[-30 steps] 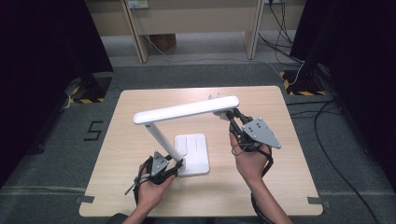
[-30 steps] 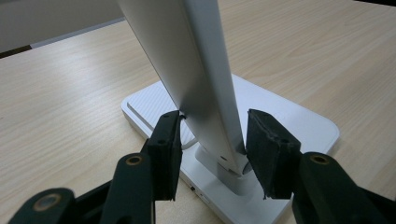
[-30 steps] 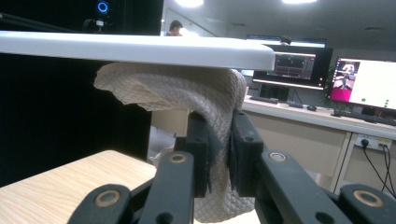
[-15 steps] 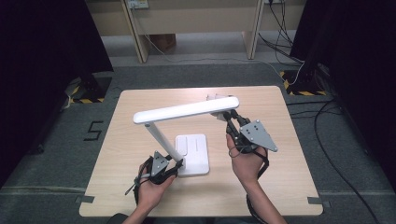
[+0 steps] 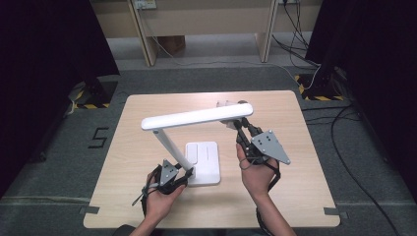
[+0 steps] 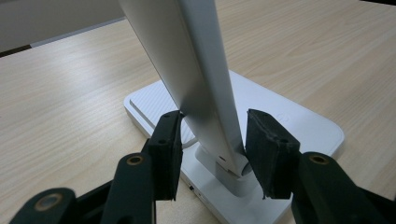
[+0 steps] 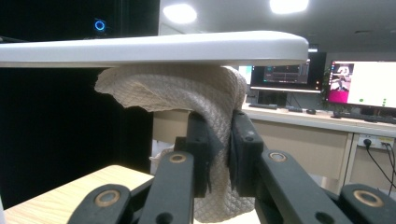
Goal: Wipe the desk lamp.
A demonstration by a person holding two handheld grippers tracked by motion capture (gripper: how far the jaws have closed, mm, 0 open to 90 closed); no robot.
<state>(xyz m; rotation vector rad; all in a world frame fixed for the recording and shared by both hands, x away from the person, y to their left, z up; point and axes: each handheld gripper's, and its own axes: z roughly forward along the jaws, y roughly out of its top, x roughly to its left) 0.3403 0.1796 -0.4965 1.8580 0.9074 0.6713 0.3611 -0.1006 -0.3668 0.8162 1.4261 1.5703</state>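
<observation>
A white desk lamp stands on the wooden table [image 5: 295,147], its flat base [image 5: 206,164] near the front. From the base a slanted stem [image 5: 169,147] rises to the long head [image 5: 196,117]. My left gripper [image 5: 188,173] [image 6: 212,140] lies low beside the base, its pads closed on the foot of the stem [image 6: 205,93]. My right gripper [image 5: 239,125] [image 7: 219,135] points up under the right end of the head. It is shut on a crumpled white cloth [image 7: 177,93], whose top presses against the head's underside [image 7: 154,49].
Pale wooden desks [image 5: 206,19] stand beyond the table, and cables [image 5: 344,118] trail over the grey floor at the right. Black curtains hang on both sides. Bare tabletop lies left of the lamp and along the far edge.
The right gripper with the cloth has shifted slightly under the lamp head. The left gripper and the lamp have kept still.
</observation>
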